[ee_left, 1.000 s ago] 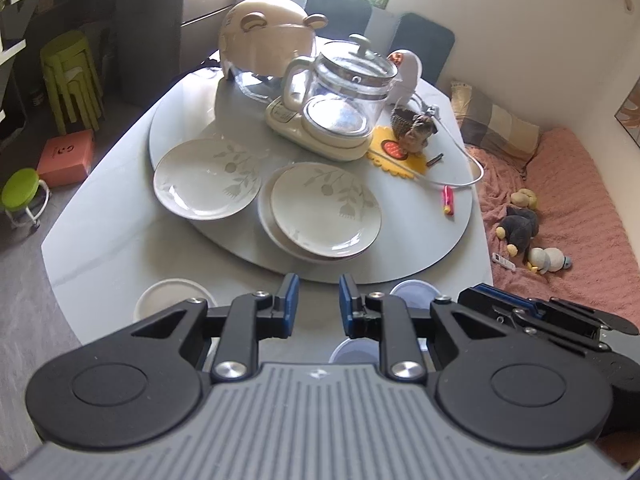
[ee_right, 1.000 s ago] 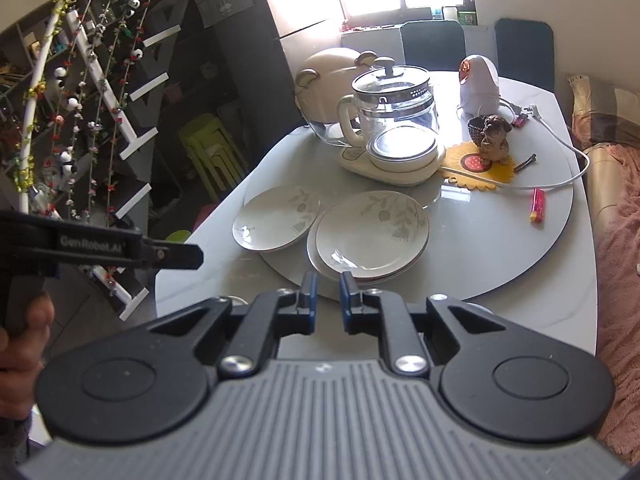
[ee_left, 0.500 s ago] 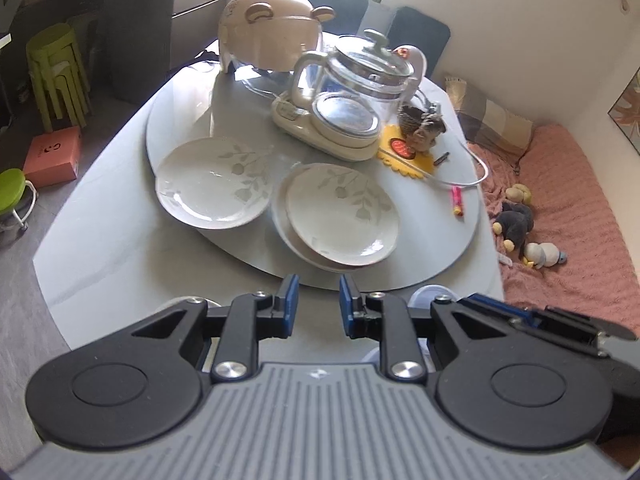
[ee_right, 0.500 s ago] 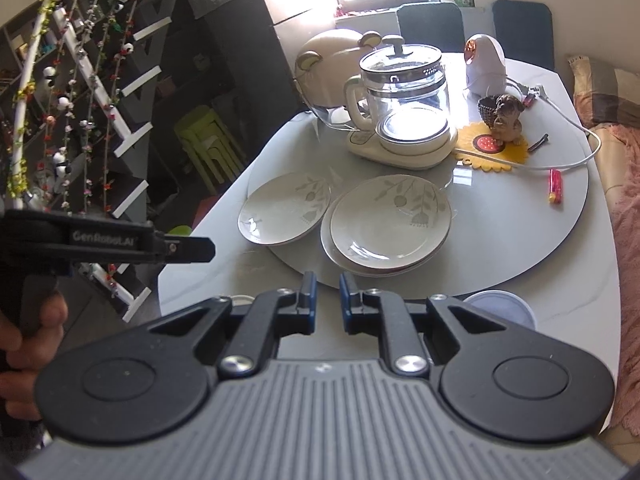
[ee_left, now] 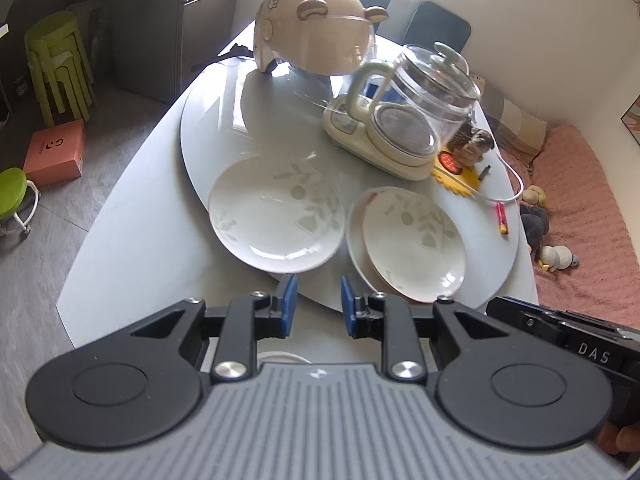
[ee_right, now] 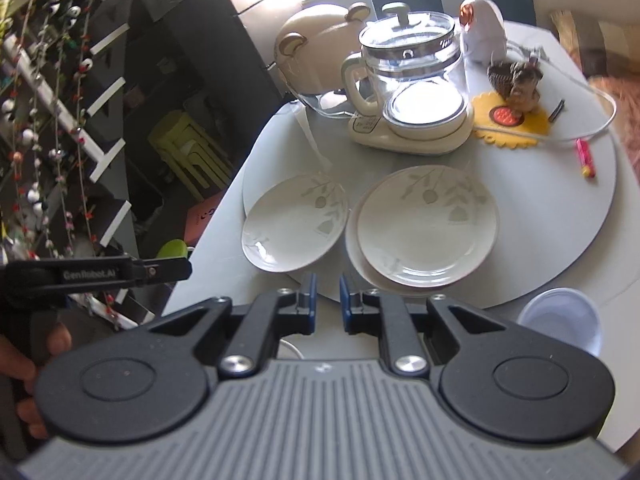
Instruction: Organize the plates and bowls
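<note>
A single leaf-patterned plate (ee_left: pixel 276 216) (ee_right: pixel 294 226) lies on the grey turntable (ee_left: pixel 224 120) (ee_right: pixel 560 216). To its right, a plate (ee_left: pixel 414 236) (ee_right: pixel 428 224) sits stacked on another plate. My left gripper (ee_left: pixel 316 306) is open and empty, just short of the single plate's near rim. My right gripper (ee_right: pixel 325 296) has its jaws a narrow gap apart, empty, above the table edge in front of both plates. A white bowl (ee_right: pixel 560 320) stands on the table at the right. Another white bowl (ee_left: pixel 280 358) is mostly hidden under the left gripper.
A glass kettle on its base (ee_left: pixel 408 120) (ee_right: pixel 412 88), a bear-shaped appliance (ee_left: pixel 316 36) (ee_right: pixel 316 52), a yellow mat with a figurine (ee_left: pixel 460 168) (ee_right: pixel 512 116), a cable and a red-yellow lighter (ee_left: pixel 502 218) (ee_right: pixel 585 158) sit behind the plates. Green stools (ee_left: pixel 56 64) stand on the floor at left.
Both grippers have moved forward toward the plates, which now appear larger and closer. The jaws of both keep the same spacing.
</note>
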`<state>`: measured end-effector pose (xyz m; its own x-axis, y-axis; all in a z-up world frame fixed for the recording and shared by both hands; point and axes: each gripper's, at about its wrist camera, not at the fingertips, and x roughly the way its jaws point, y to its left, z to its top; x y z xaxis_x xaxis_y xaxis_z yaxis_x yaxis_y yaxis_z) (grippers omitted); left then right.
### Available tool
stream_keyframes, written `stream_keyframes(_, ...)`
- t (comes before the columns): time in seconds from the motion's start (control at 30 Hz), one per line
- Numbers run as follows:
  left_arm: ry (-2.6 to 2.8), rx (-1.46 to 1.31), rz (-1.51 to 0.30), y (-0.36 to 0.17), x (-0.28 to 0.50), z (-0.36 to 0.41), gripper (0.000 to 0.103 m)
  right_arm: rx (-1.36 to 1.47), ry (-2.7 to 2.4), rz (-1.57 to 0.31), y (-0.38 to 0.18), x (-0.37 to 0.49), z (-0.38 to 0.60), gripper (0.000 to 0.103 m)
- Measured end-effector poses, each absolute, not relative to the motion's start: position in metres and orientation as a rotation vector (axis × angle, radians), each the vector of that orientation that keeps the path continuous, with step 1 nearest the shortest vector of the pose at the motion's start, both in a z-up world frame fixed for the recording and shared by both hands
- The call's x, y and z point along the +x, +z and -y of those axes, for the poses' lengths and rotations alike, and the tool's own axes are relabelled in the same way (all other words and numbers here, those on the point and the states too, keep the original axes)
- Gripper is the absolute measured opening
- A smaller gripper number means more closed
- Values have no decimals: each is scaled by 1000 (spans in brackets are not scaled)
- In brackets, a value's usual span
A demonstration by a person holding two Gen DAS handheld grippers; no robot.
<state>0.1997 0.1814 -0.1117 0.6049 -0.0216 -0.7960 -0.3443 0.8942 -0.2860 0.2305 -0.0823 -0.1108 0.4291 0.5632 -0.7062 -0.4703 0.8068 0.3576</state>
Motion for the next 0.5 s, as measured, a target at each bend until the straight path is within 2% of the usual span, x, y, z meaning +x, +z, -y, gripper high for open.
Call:
stream_keyframes(0.33,259,-492,-936,-142,226,-252,32,135,566,-1006,-134,259,40,16)
stream_keyframes(0.4,254,-503,-955,-149,233,-264,34,174,559,-1030,-143,265,34,16)
stream_keyframes(0.5,243,-500,-980,-159,244,-281,44,247,585,-1048,-152,270,24,16)
